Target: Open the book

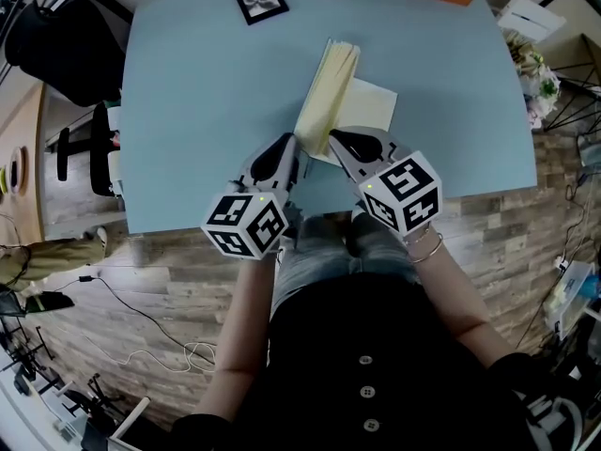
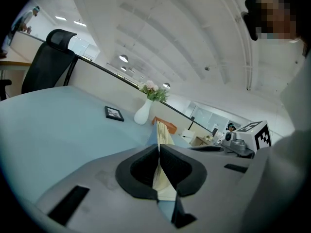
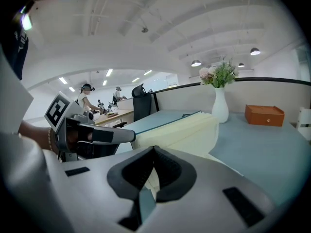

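With grey marker-cubed left gripper [image 1: 289, 142] clamped on raised pages [image 1: 331, 83] and right gripper [image 1: 334, 137] closed at the flat leaf [image 1: 374, 103], props the cream-paged book [image 3: 184, 130] part-open on the pale blue table [image 1: 188, 92], likely to spread it.

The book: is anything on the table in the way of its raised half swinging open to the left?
Nothing visible. The table left of the book is bare there; the picture frame sits well behind that spot.
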A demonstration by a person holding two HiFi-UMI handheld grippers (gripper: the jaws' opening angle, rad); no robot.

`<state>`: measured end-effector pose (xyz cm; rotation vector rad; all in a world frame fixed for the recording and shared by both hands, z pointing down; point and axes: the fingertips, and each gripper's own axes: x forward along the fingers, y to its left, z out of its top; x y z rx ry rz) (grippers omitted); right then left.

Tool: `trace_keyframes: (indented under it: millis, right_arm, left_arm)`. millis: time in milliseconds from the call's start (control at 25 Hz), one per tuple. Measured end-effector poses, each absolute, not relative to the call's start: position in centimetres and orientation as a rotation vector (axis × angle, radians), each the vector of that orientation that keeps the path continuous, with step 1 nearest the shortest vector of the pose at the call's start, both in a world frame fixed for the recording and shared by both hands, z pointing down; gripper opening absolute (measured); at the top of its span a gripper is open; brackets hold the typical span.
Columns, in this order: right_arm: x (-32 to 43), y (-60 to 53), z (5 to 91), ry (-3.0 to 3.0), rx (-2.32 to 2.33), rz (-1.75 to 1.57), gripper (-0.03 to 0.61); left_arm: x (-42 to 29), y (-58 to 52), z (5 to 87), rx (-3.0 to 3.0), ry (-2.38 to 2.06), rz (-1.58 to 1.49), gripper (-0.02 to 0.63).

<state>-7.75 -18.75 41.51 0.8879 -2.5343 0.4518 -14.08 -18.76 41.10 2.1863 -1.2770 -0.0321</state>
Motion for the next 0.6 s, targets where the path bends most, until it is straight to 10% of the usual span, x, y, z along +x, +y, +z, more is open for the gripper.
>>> trace_keyframes:
  millis: [600]
  right_arm:
    - [-12.2,-19.9,43.2,-2.51,0.841,0.483,0.002]
  left_arm:
    - [-18.4,-20.3,43.1,2.115,-1.317,-0.016,0.02]
